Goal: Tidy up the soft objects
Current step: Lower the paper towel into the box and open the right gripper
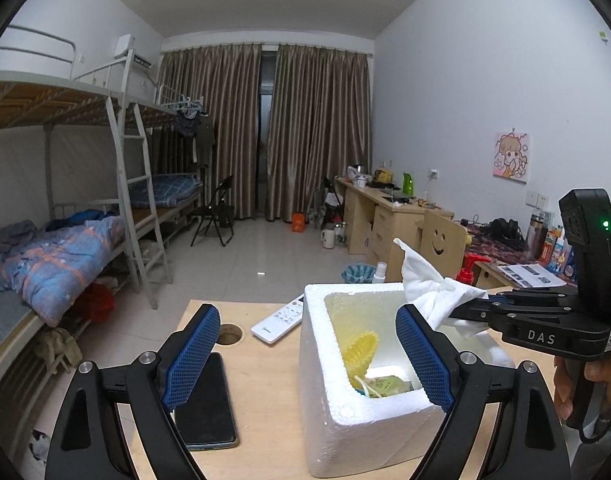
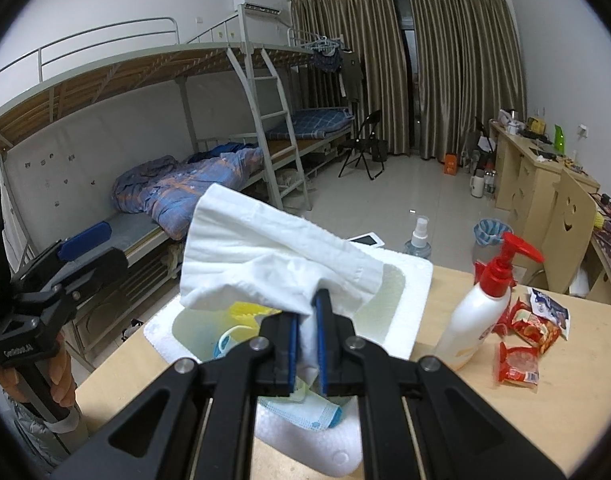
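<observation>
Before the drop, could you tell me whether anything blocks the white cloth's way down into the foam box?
Nothing visible does: the crumpled white cloth, in the right hand-held gripper, hangs over the open white foam box.

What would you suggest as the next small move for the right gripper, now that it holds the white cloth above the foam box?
Probably lower the right gripper a little and release. It is shut on the white cloth, which hangs over the opening of the foam box; other soft things already lie inside. The left gripper is open beside the box and holds nothing.
</observation>
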The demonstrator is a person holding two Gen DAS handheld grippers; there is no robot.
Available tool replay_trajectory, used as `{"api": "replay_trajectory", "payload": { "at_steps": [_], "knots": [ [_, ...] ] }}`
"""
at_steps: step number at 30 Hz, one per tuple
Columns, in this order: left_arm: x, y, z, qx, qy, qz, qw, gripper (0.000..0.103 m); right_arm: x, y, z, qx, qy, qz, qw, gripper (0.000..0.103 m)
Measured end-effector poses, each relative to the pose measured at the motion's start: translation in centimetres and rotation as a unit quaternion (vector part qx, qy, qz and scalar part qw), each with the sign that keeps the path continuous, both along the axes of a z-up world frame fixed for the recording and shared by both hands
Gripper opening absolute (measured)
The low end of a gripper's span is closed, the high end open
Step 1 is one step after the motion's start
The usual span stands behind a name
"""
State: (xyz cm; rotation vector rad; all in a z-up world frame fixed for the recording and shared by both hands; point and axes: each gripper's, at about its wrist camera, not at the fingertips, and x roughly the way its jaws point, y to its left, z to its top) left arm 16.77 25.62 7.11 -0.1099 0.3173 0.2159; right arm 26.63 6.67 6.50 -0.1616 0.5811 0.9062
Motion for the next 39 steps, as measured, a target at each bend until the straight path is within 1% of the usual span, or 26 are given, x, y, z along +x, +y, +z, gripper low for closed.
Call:
{"api": "replay_trajectory", "payload": {
  "at_steps": [7,8,9,12,19,25,39],
  "knots": [
    [0.2,0.6,-0.3,-0.002,0.004,0.006,1.0,0.091,0.4,0.5,-0.1,-0.006,0.005,0.001,1.0,0.011],
    [0.3,0.6,-0.3,-0.002,0.005,0.008,1.0,0.096,0.4,0.4,-0.1,-0.006,0.005,-0.001,1.0,0.011],
    [0.4,0.4,-0.4,-0.002,0.006,0.01,0.9999,0.099,0.4,0.5,-0.2,-0.007,0.005,-0.002,1.0,0.011],
    [0.5,0.5,-0.6,0.001,0.007,0.024,0.9997,0.099,0.4,0.8,-0.2,-0.01,0.007,-0.001,1.0,0.011],
    [0.8,0.4,-0.7,0.007,0.014,0.029,0.9995,0.099,0.6,1.5,-0.4,-0.016,0.012,0.0,1.0,0.011],
    [1.0,0.6,-0.9,0.004,0.02,0.033,0.9992,0.099,0.7,1.7,-0.7,-0.017,0.017,0.0,1.0,0.011],
    [0.8,0.9,-1.0,0.003,0.018,0.039,0.9991,0.099,0.7,1.8,-1.1,-0.021,0.017,0.003,1.0,0.011]
  ]
}}
